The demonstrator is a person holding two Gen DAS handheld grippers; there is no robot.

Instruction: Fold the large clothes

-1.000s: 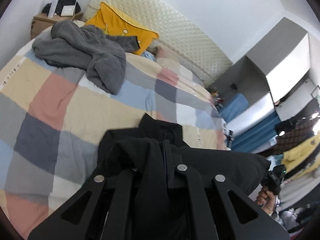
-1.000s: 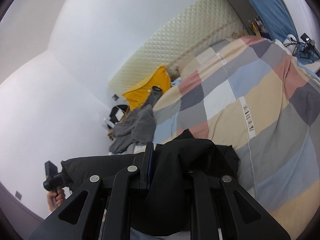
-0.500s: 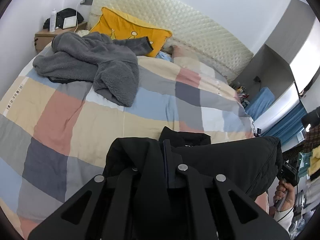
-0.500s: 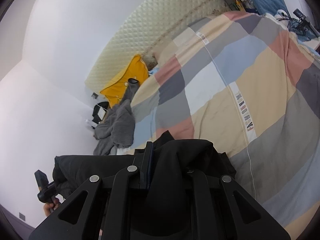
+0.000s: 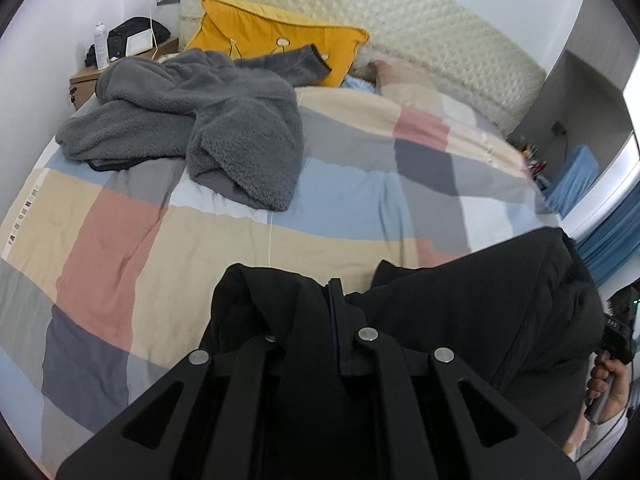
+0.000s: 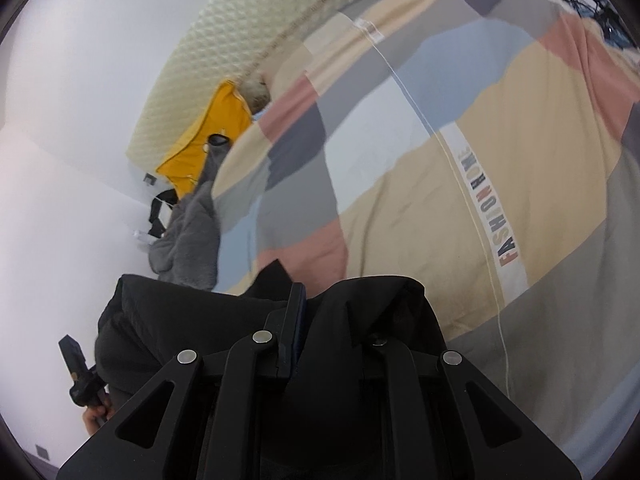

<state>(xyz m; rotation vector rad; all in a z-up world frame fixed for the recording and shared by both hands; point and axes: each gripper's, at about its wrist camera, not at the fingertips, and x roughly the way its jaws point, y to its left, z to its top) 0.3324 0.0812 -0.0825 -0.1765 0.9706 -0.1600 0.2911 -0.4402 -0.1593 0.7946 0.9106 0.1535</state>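
Left gripper pinched tight on black coat, bottom centre of its frame; right gripper clamped on the same coat, bottom centre too. Coat slung between both, hanging over the near edge of the quilt. Step in hand, by the look: carrying it in to spread flat. Next calls for lowering evenly, seams taut, onto the wide bare patch mid-frame. Grey fleece upper left, pillow beyond — well apart, plenty of room. Bed edge at right, close by.
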